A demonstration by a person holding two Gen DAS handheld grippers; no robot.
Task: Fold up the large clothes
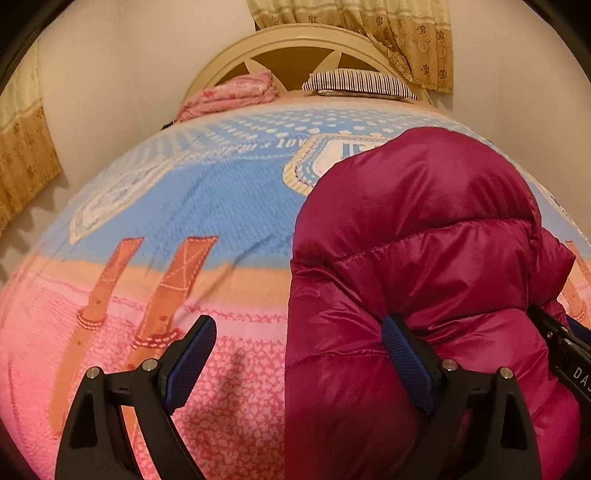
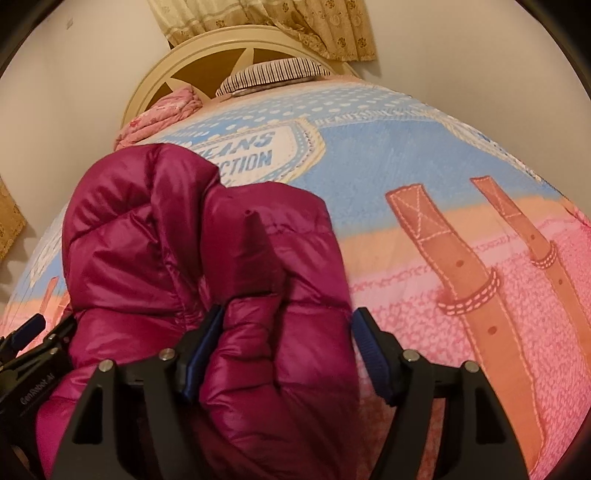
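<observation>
Your left wrist camera looks down along its gripper [image 1: 299, 363] across the bed [image 1: 221, 206] toward the headboard [image 1: 295, 40], close over the jacket [image 1: 424, 258] at its right. Your right wrist camera faces likewise, jacket at its left. Both share jacket, bed, headboard and pillow [image 1: 358, 83].

A magenta puffer jacket [image 2: 207, 258] is seen bunched on a bedspread [image 2: 424, 155] printed in blue and pink with brown strap motifs. The right gripper [image 2: 286, 332] is held over the jacket's near edge, jaws spread; a puffy fold is bracketed between them, with the left pad [image 2: 205, 350] touching fabric and the right pad [image 2: 371, 354] just beside it. Part of the left gripper [image 2: 33, 354] is seen at the left edge. A striped pillow [image 2: 269, 74], pink bedding [image 2: 159, 110], a cream headboard [image 2: 155, 81] and curtains [image 2: 295, 26] are seen behind.
</observation>
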